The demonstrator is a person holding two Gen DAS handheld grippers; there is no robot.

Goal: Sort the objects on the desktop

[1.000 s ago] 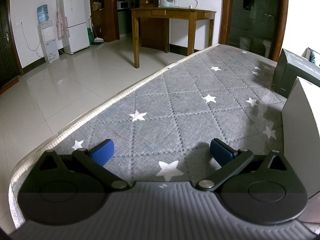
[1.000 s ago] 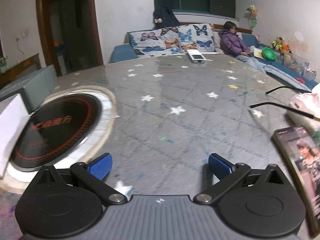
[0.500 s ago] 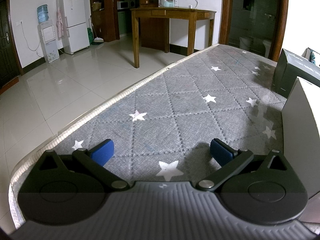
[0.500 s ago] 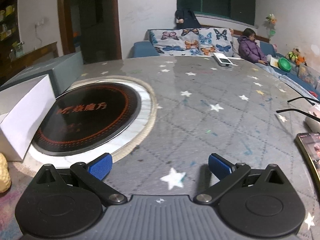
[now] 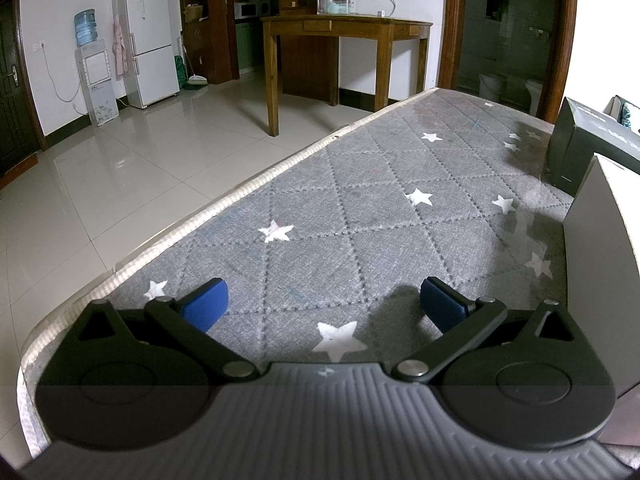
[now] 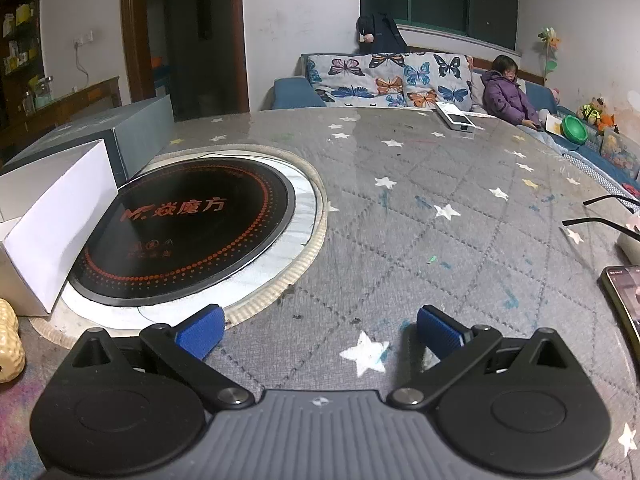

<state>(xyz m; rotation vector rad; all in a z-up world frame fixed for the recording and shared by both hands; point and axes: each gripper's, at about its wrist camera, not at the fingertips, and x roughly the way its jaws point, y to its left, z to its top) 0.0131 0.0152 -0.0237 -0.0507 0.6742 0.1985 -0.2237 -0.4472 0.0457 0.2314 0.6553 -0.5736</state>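
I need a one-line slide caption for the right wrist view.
Open right gripper hovers above star-patterned tablecloth, beside round induction cooktop.

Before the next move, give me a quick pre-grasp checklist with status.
1. Left gripper open, empty: ok.
2. Right gripper open, empty: ok.
3. Target between right fingers: not ok, only tablecloth there.
4. White box beside the induction plate, unobstructed: ok.
5. Phone at right edge fully in view: not ok, cropped.
6. Yellow object identity: cannot tell.

Each gripper (image 5: 322, 304) (image 6: 318, 330): blue ribbed pads, black linkages, seemingly grey ridged body
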